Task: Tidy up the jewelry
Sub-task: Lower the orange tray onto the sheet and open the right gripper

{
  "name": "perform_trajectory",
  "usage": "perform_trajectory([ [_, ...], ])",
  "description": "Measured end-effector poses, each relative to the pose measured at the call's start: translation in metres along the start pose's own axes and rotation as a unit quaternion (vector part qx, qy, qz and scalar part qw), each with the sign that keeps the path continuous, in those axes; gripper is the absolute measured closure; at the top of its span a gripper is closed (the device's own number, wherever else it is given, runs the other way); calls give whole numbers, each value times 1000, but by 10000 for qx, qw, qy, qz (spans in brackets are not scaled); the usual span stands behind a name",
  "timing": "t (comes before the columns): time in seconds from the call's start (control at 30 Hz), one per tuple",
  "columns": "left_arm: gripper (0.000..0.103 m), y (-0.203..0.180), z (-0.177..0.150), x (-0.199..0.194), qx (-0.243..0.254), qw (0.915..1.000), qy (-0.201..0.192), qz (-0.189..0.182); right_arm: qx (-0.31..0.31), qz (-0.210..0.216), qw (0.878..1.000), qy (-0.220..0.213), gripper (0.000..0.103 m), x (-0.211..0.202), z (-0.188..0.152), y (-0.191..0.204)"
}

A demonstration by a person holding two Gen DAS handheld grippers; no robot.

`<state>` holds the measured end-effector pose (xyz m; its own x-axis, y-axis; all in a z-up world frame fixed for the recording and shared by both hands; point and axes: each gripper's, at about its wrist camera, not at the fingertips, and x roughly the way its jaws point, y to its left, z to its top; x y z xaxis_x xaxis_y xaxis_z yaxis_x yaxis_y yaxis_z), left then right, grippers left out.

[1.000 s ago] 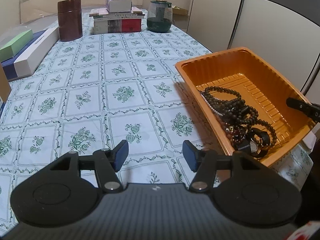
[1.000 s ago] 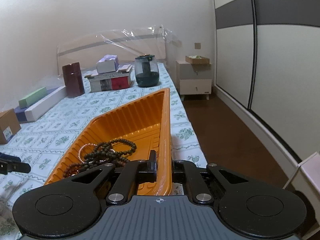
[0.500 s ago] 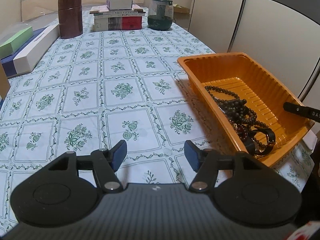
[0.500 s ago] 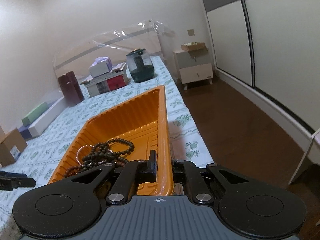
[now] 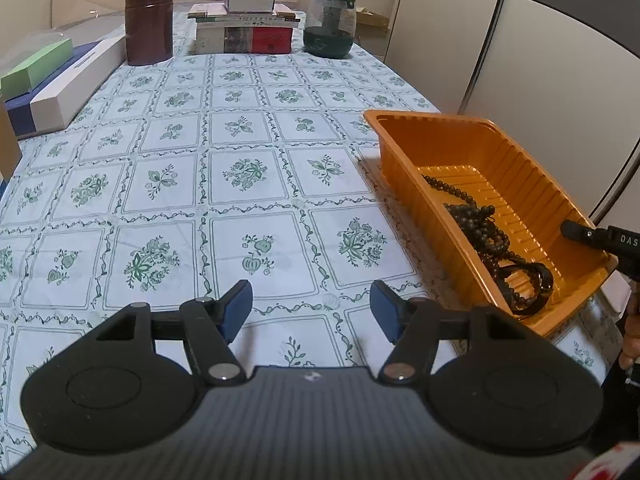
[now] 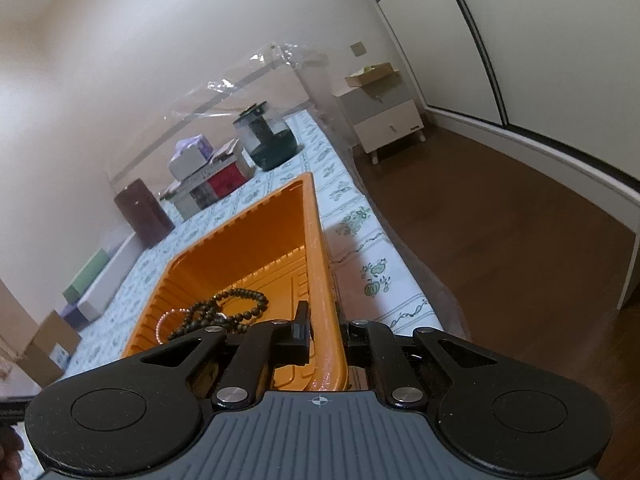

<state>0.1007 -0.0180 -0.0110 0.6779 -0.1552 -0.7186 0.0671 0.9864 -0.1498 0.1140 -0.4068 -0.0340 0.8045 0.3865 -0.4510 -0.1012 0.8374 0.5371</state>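
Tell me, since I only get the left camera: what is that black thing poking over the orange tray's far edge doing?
Observer: That is the right tool. It is pinching the tray by its side wall, one finger inside and one outside.
Visitor: Are there only dark beads in there?
Observer: No. The right camera also shows a pale pink bracelet lying next to the dark beads.
Visitor: What is beyond the table?
Observer: A small white nightstand stands on the wooden floor.
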Motion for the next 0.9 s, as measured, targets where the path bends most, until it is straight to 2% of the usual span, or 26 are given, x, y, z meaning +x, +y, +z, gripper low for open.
perform_trajectory([
  [0.03,41,0,0,0,-22,10000,-4,-5,69,32,10000,-1,89,-1,0,-1],
  [0.07,41,0,0,0,-38,10000,-4,-11,118,36,9999,-19,73,-2,1,-3],
  [0.1,41,0,0,-1,-47,10000,-3,-15,145,34,9999,-65,49,-3,1,-3],
  [0.17,40,0,0,-2,-64,10000,-18,-2,179,12,9995,-246,34,-8,2,-2],
  [0.27,35,0,-1,-5,-91,9999,-62,17,203,-67,9992,-340,33,-14,4,-3],
  [0.4,20,2,-3,-9,-167,9998,-77,53,207,-548,9976,-378,31,-25,8,-1],
  [0.6,3,4,-12,-18,-249,9994,33,218,-9,-1238,9923,-11,24,-38,12,21],
  [0.7,1,8,-18,-25,-281,9991,-16,323,-112,-1292,9915,112,19,-44,11,39],
  [0.9,0,17,-29,-40,-415,9984,-3,389,-422,-1217,9914,226,16,-56,8,81],
])
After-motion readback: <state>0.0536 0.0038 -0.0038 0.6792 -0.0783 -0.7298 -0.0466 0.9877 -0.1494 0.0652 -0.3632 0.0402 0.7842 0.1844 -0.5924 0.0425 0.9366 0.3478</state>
